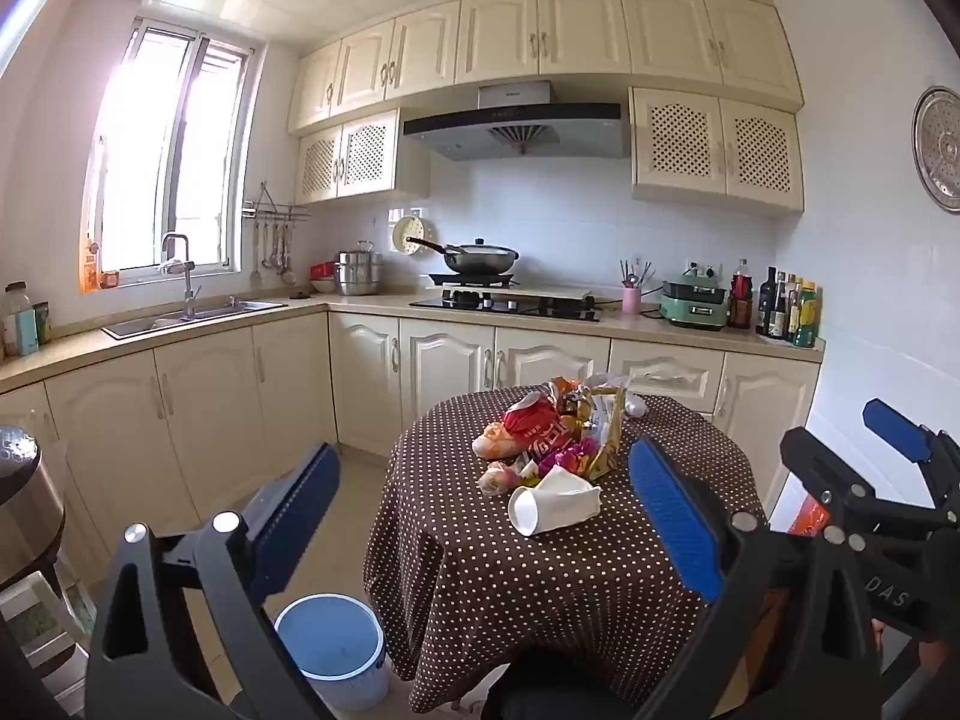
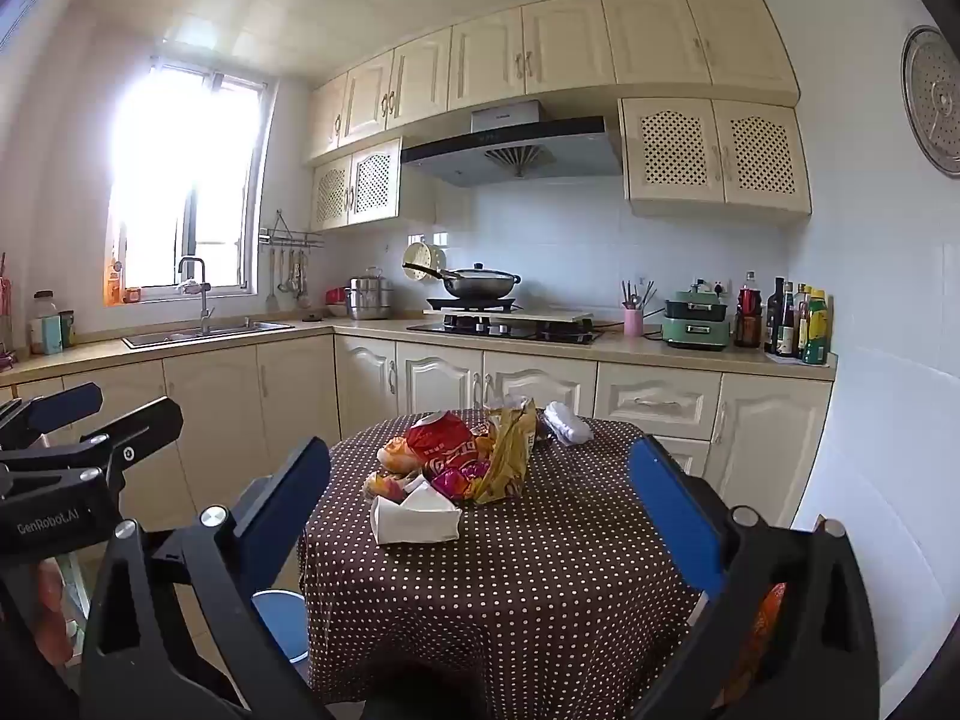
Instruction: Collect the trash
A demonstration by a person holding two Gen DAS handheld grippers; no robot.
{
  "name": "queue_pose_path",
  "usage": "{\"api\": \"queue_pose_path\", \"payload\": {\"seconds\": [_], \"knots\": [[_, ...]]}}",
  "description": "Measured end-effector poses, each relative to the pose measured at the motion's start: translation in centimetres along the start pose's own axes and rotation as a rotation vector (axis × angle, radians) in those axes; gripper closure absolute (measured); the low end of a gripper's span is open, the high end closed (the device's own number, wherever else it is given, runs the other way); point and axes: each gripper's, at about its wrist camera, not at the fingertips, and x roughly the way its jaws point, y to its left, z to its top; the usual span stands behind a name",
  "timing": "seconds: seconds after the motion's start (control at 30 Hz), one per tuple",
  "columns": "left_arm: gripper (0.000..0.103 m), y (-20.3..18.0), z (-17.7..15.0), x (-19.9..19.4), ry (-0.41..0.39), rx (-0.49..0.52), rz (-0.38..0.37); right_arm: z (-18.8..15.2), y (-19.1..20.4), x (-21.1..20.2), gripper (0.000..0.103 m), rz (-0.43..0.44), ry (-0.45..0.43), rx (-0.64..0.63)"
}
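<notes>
- Two grippers were in my hands, both with their blue pads spread wide and nothing between them: the left gripper pointed at the near-left edge of the table, the right gripper at its near middle.
- Each wrist view caught the other gripper at its edge, so the two were side by side and apart.
- Low on the floor, just left of the table, stood a blue bin with a white wall, its mouth open upward; in the right view it was half hidden behind the cloth.
- Next came the tabletop, round and covered by a brown cloth with white dots that hung down over its sides.
- Nearest of the trash on it lay a crushed white paper cup on its side, mouth toward the left.
- Just behind the cup sat a heap touching it: pink crumpled wrappers, a red snack bag, a gold wrapper standing up, and an orange-and-white piece at the left.
- At the far edge of the cloth lay a white crumpled piece, just apart from the heap.
- Farthest were cream cabinets, a wok on the stove, and a sink under the bright window.
</notes>
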Motion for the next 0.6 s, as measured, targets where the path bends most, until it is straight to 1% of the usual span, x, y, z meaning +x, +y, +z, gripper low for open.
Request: {"api": "queue_pose_path", "payload": {"seconds": [0.6], "knots": [[0.008,-0.14,0.20,-0.01,0.002,0.001,-0.005,-0.13,0.17,-0.08,0.007,0.000,-0.007,0.000]]}}
